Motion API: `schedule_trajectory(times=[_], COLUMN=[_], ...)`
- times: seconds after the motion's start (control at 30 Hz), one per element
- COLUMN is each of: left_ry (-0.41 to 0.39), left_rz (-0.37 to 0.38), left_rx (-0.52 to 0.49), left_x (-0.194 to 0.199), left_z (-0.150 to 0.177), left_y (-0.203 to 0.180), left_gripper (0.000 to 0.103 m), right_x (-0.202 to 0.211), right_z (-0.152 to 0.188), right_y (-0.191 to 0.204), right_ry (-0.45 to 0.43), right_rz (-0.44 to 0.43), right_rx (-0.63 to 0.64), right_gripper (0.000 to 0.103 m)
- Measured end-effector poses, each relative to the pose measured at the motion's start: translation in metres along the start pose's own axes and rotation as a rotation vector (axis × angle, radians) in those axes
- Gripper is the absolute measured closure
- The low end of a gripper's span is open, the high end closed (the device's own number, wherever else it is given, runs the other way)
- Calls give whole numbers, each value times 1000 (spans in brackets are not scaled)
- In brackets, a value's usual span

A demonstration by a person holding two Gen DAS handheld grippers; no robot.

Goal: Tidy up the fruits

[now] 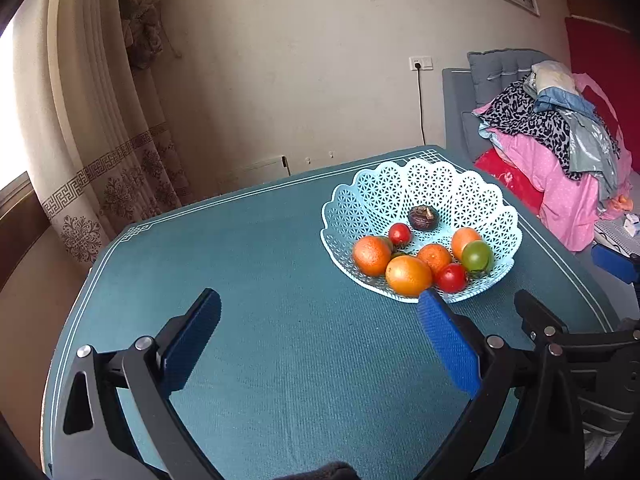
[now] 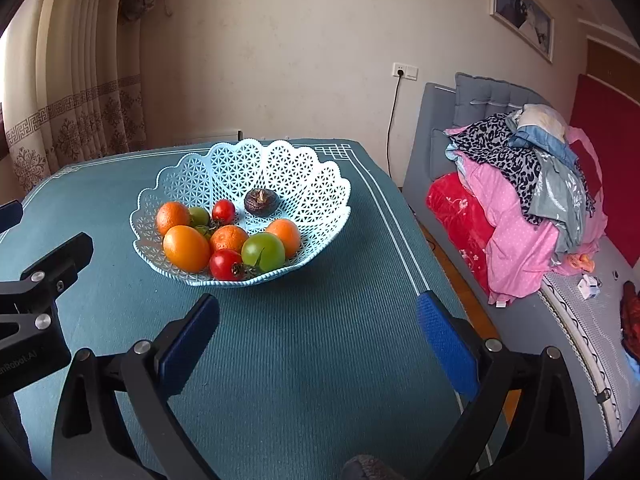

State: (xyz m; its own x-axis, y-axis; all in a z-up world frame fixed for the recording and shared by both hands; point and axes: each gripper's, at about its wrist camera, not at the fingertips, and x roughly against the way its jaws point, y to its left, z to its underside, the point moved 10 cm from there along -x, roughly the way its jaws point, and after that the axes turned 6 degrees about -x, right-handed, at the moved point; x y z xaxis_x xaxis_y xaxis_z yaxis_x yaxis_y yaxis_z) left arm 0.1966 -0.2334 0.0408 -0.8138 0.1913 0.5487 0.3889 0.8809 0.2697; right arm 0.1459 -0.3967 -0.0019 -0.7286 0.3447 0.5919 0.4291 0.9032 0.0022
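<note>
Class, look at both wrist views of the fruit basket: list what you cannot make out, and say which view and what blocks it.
- Basket near rim, left view: hidden behind the left gripper's blue finger.
- Small green fruit, right view: partly hidden behind the oranges; what kind it is cannot be told.
- Dark fruit: too small to identify in either view.
- Right gripper body, left view: cut off by the right edge.

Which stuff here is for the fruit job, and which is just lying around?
For the job:
- basket
- oranges
- red tomatoes
- green tomatoes
- dark brown fruit
- left hand-held gripper
- right hand-held gripper

Just lying about:
- clothes pile
- curtain
- picture
</note>
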Motion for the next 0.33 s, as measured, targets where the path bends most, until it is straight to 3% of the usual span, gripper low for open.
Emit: schedule_trajectory(times=[0.2, 0.33], left_ry=[35, 90], left_rz=[18, -15], left_rx=[55, 116], left_x=[3, 7], left_z=[9, 33], left_y=[10, 35], left_gripper=[3, 3], right_x=[4, 10], right_z=[6, 18], right_y=[0, 12], right_ry=[16, 43], right_rz=[-10, -50], right_rx=[-11, -10], right_gripper=[5, 5])
